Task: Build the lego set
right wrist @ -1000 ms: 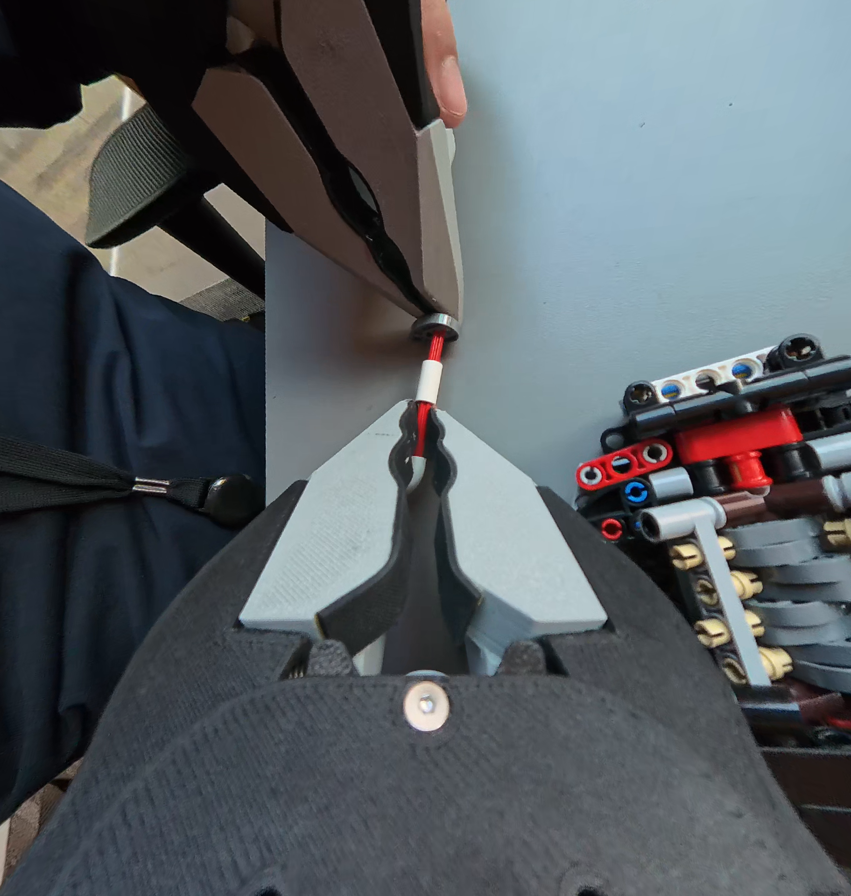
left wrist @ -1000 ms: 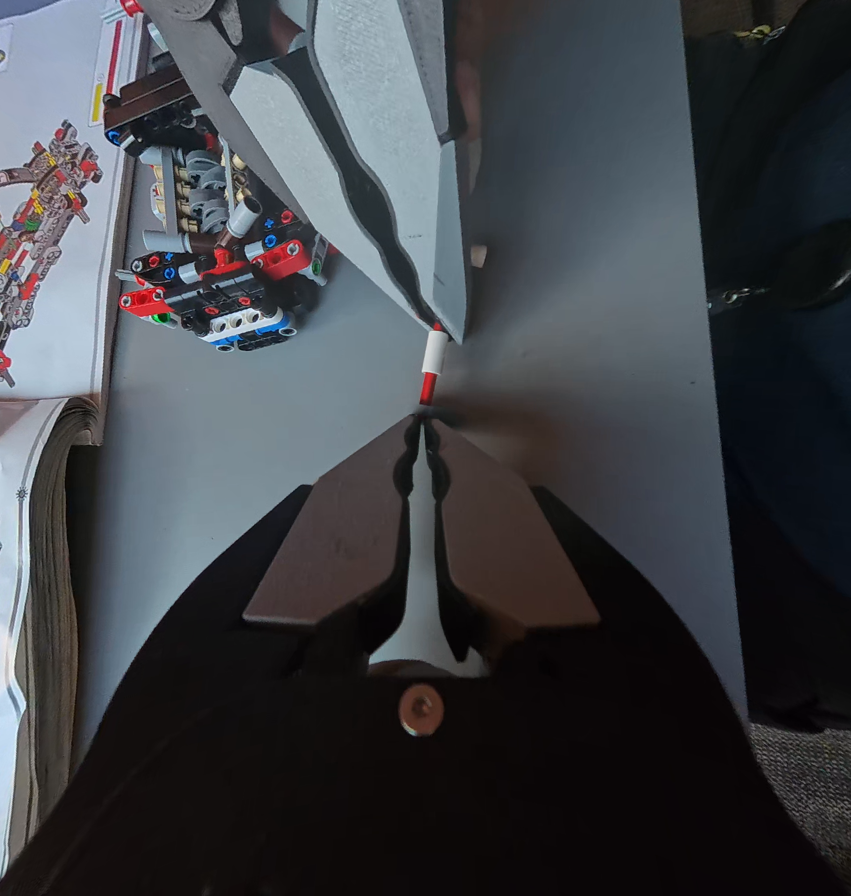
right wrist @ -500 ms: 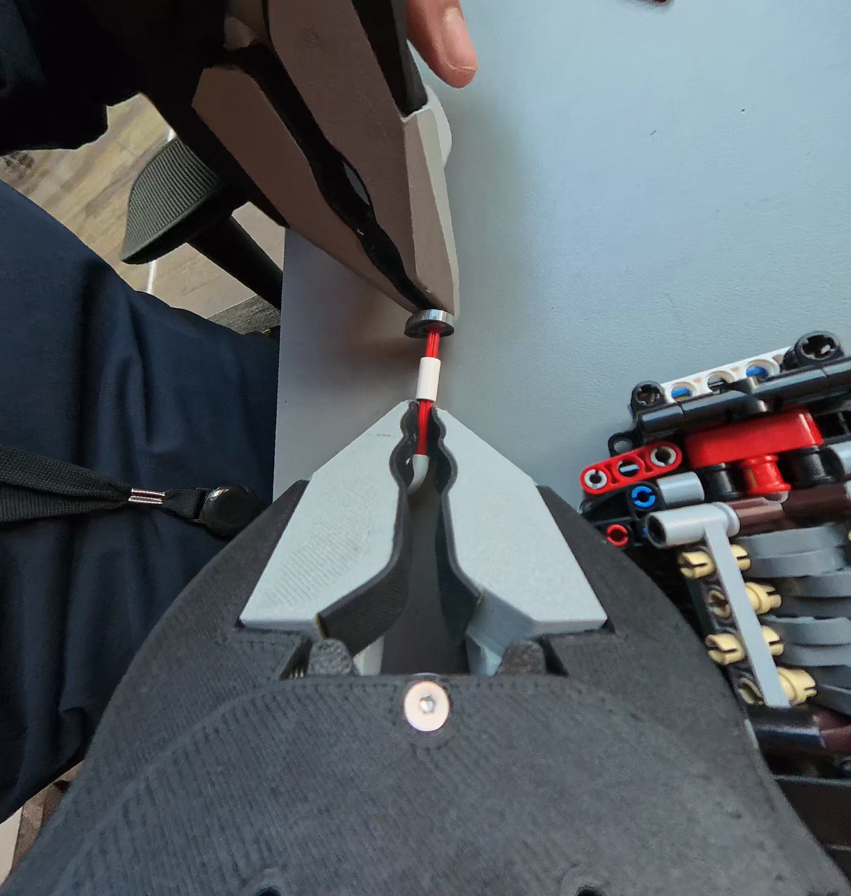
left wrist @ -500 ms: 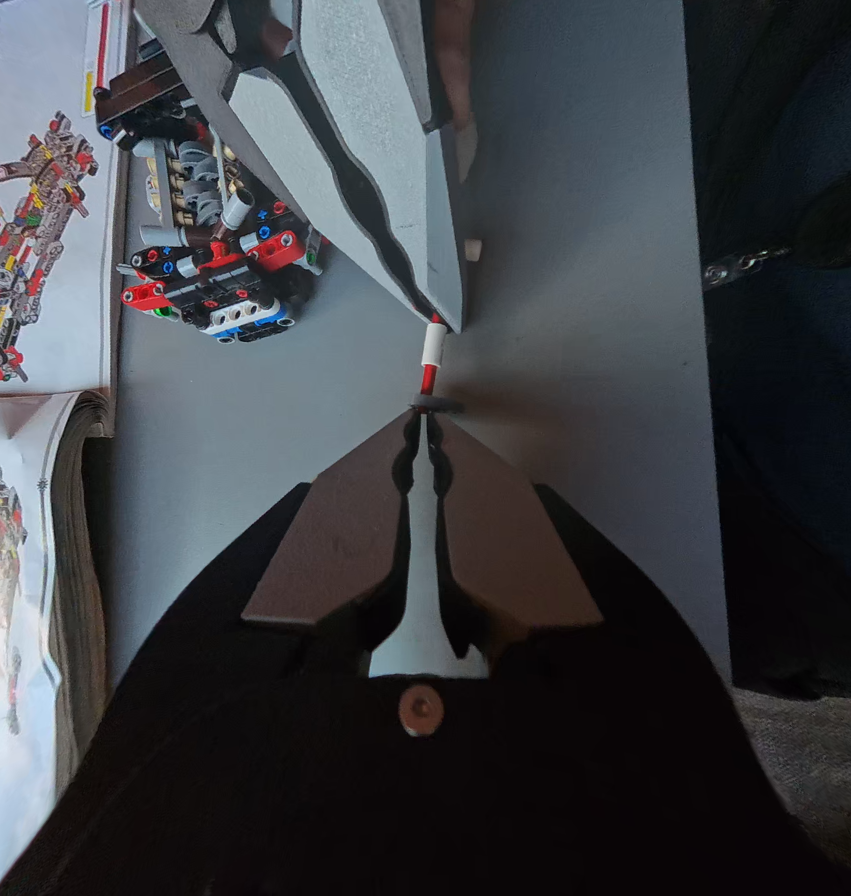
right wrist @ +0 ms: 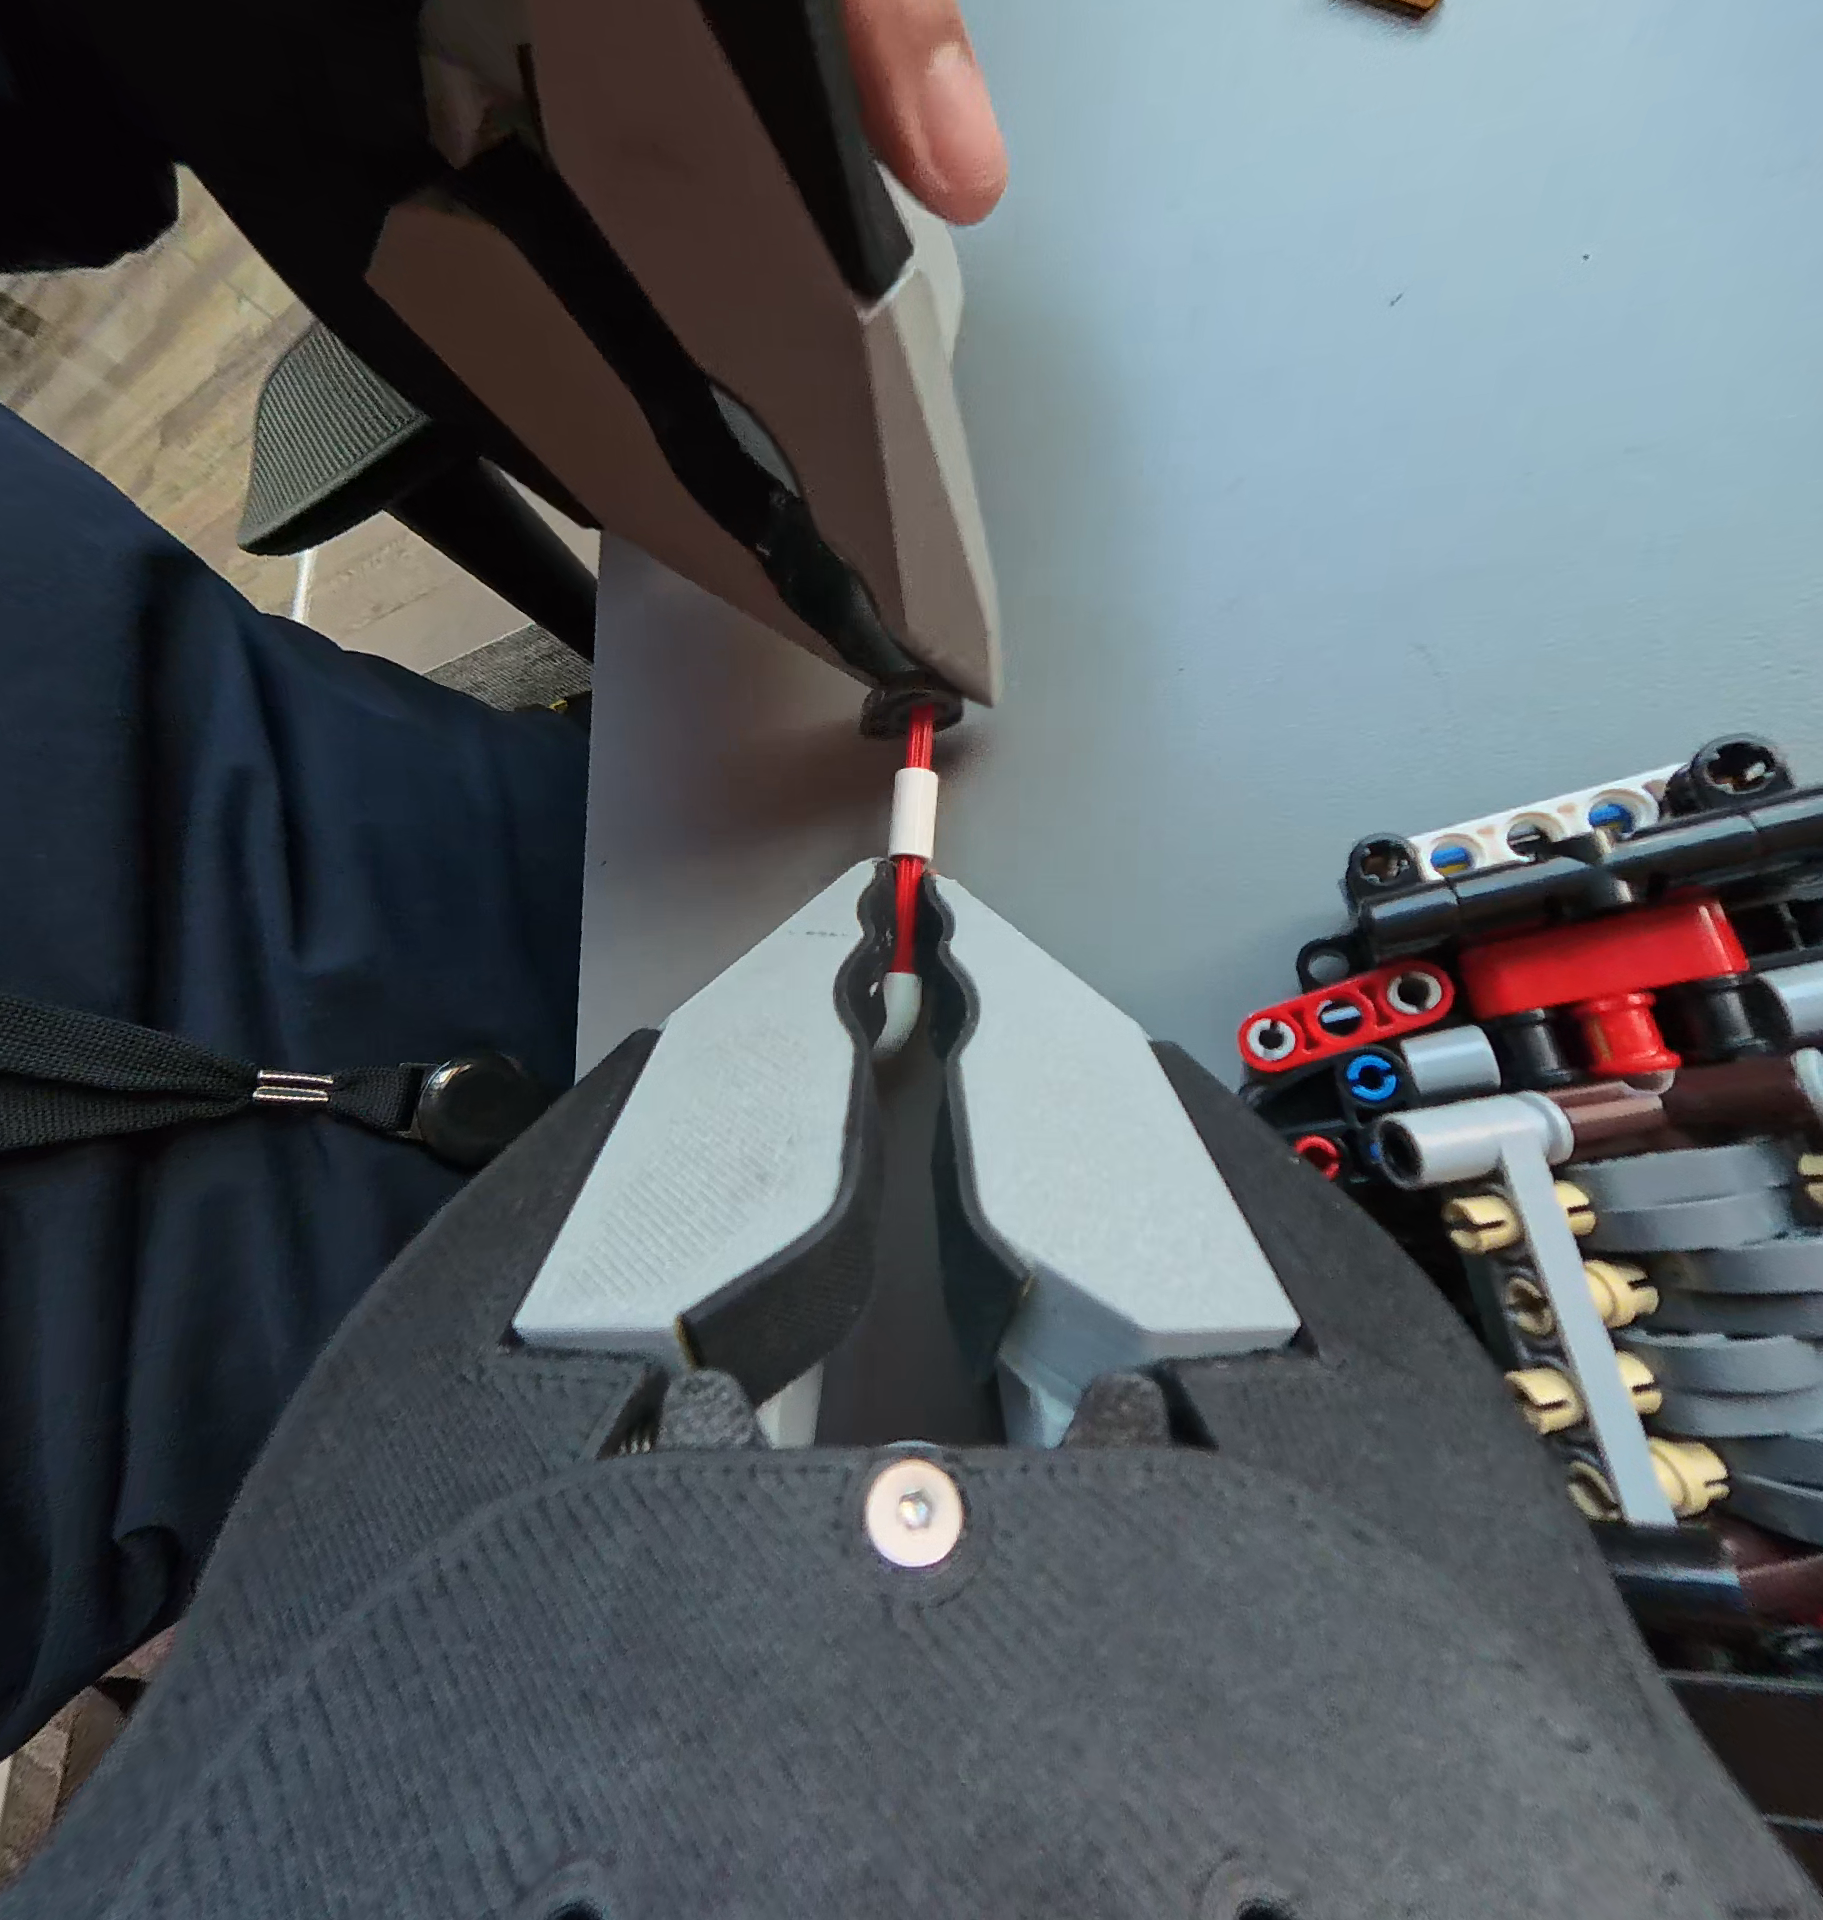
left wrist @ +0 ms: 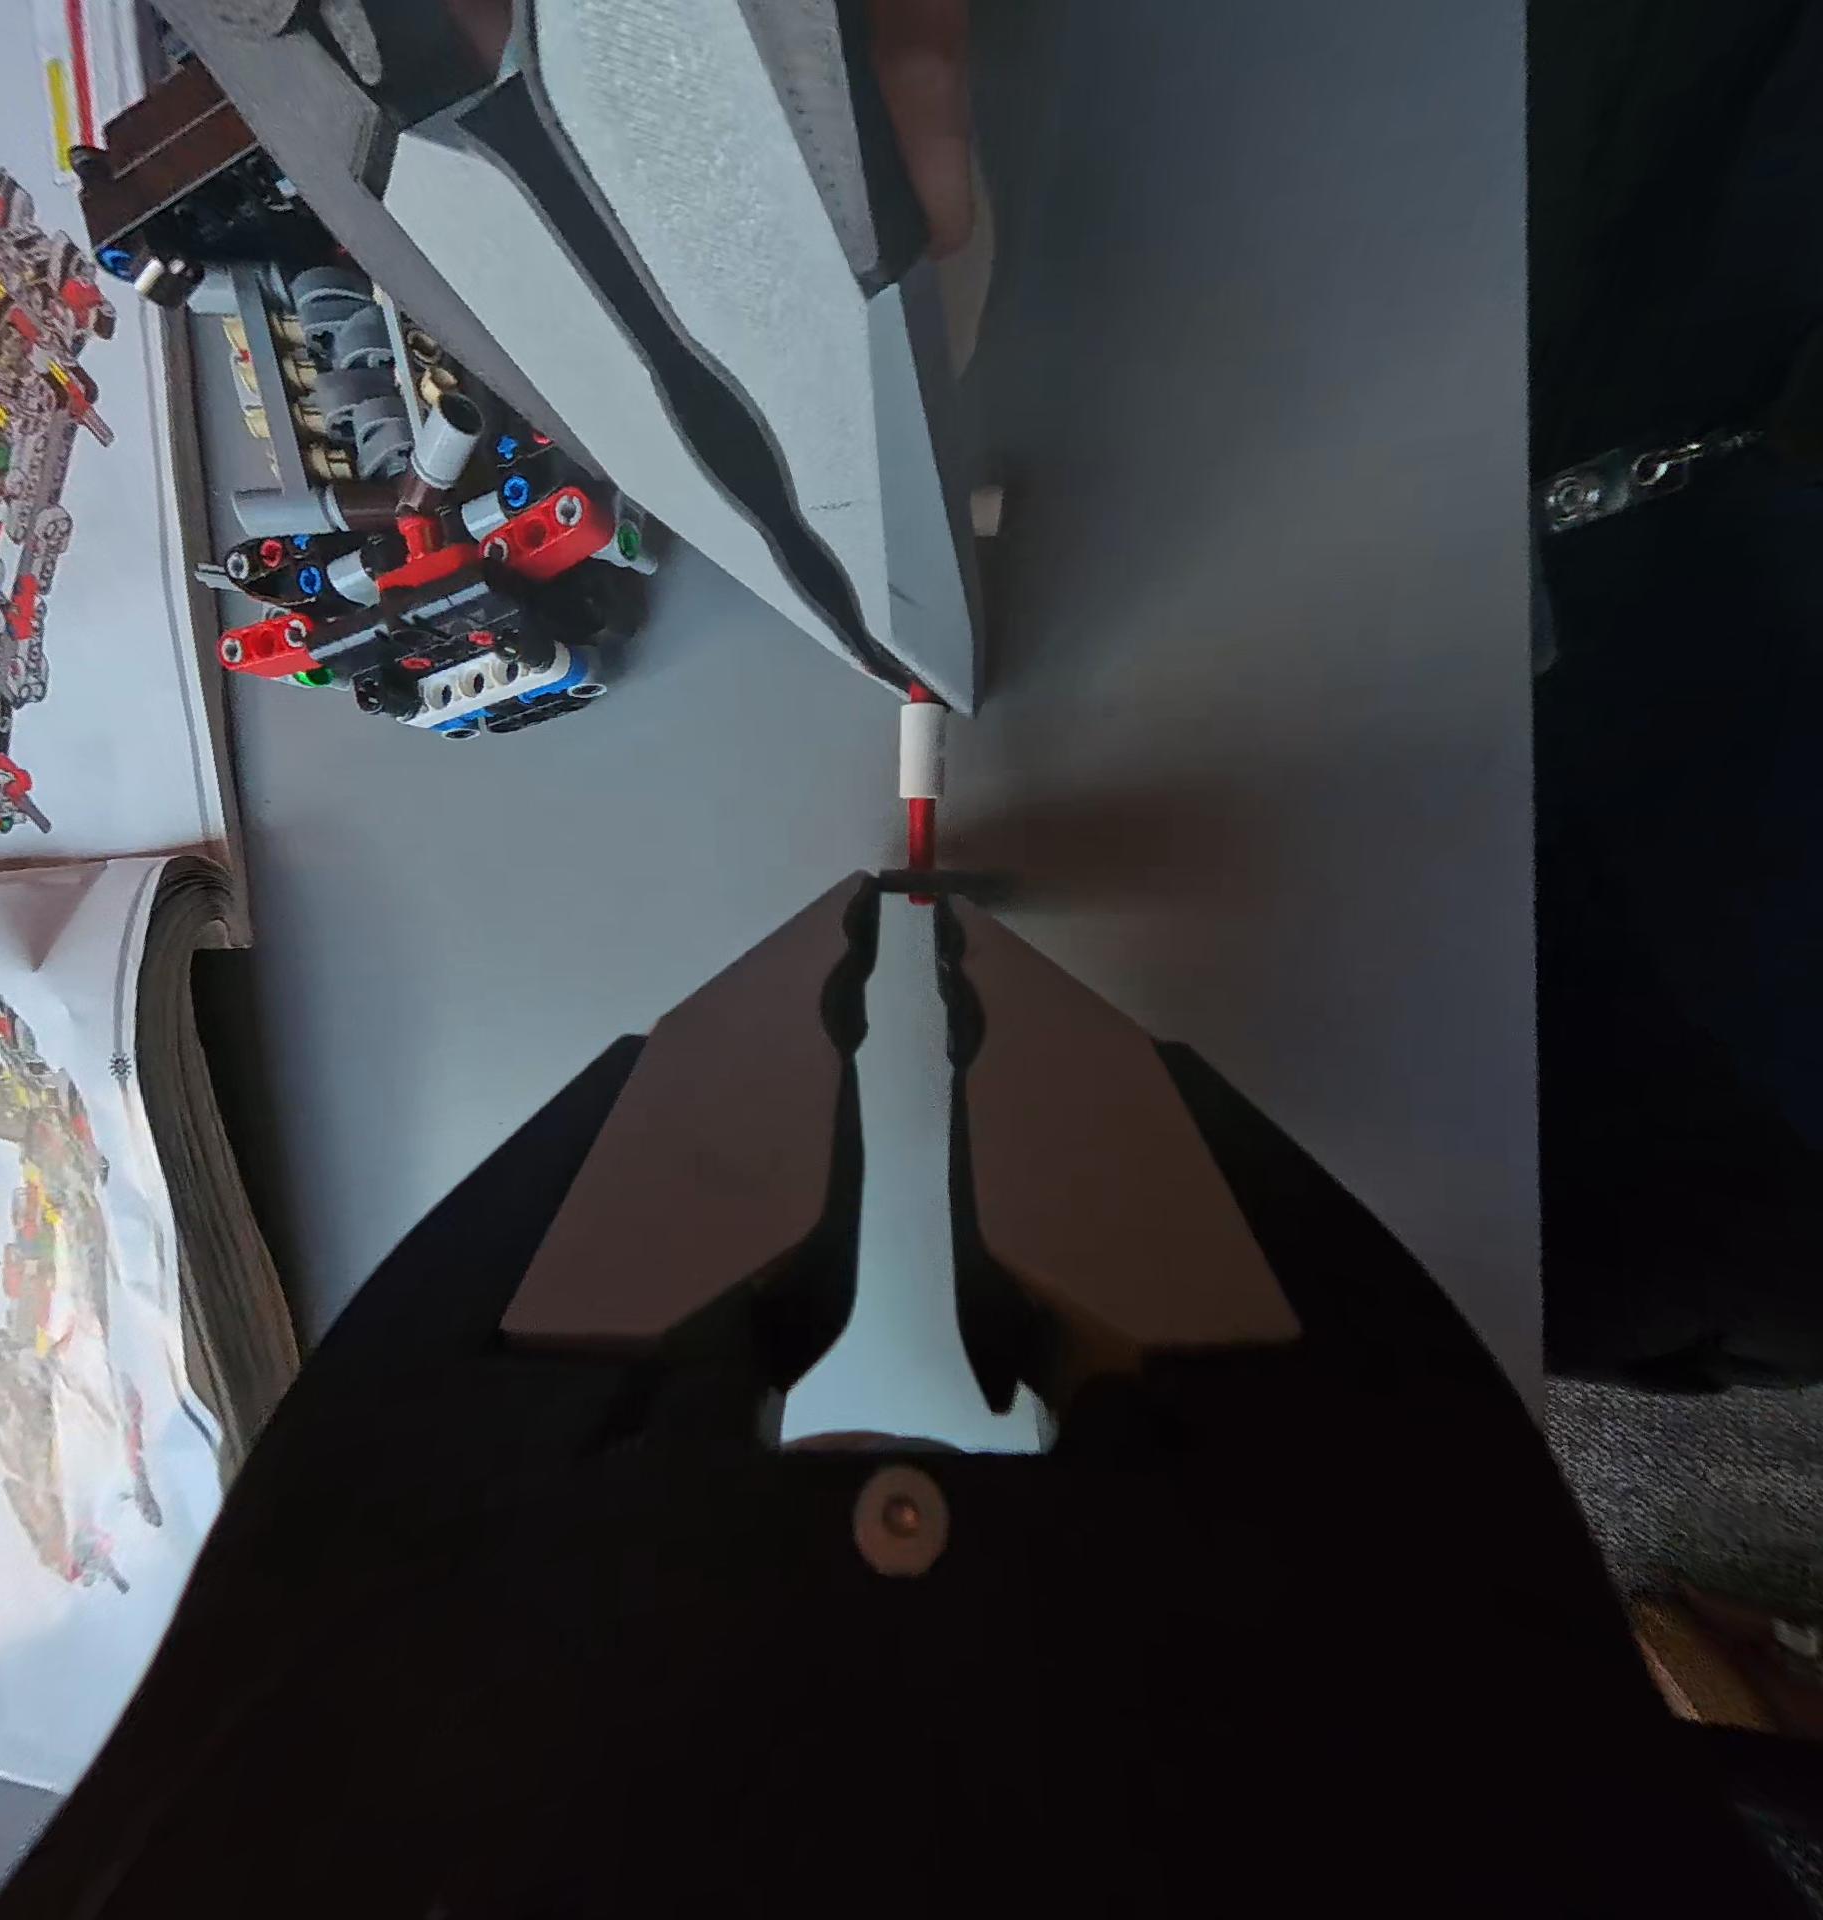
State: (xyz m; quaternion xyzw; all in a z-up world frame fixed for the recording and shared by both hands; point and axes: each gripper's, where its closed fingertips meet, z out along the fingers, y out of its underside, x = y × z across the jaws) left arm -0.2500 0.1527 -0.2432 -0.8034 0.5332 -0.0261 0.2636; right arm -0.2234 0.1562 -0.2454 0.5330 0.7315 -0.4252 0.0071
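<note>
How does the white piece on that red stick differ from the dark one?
The white sleeve is a slim tube near mid-stick; the dark ring is a flat, wider disc at the end by the left tongs. Both are threaded on the red stick.

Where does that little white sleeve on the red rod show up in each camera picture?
Left wrist view: white sleeve just above centre, right under the far claw's tip.
Right wrist view: white sleeve just above this claw's tips, near centre.
Shared landmark: the brick model.
</note>
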